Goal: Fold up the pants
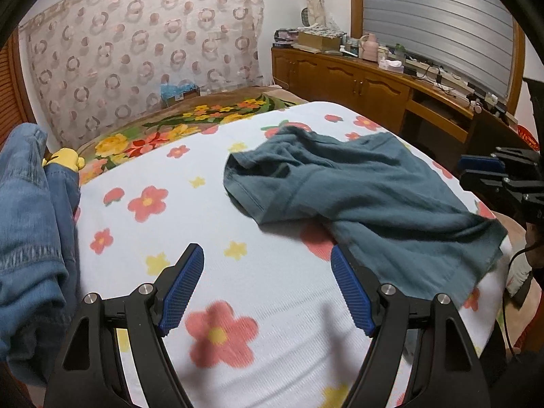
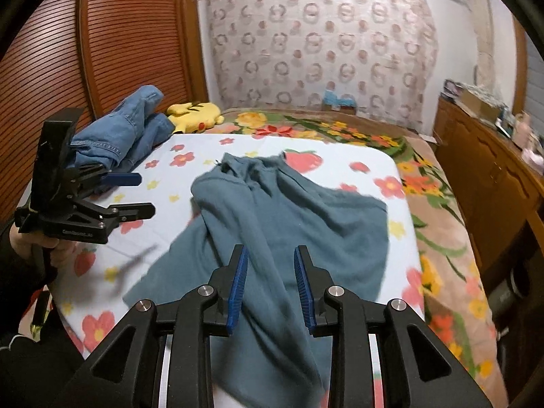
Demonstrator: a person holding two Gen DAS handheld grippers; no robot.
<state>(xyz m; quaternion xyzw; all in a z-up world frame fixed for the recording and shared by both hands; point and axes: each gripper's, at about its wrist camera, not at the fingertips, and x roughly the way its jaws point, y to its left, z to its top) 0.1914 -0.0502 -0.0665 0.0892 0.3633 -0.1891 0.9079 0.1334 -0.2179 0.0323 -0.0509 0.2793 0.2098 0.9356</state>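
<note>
The teal pants are seen lying crumpled and unfolded on a white flowered sheet spread over the bed, toward its right side in the left wrist view. The left gripper is held above bare sheet just beside the near left edge of the pants, its jaws wide apart with nothing between them. The right gripper is held over the near part of the pants with its jaws narrowly parted; the cloth appears to lie below the pads rather than pinched, though blur makes this uncertain. A heap of blue denim and a yellow plush toy are seen at the far left. A wooden cabinet stands at the right.
</note>
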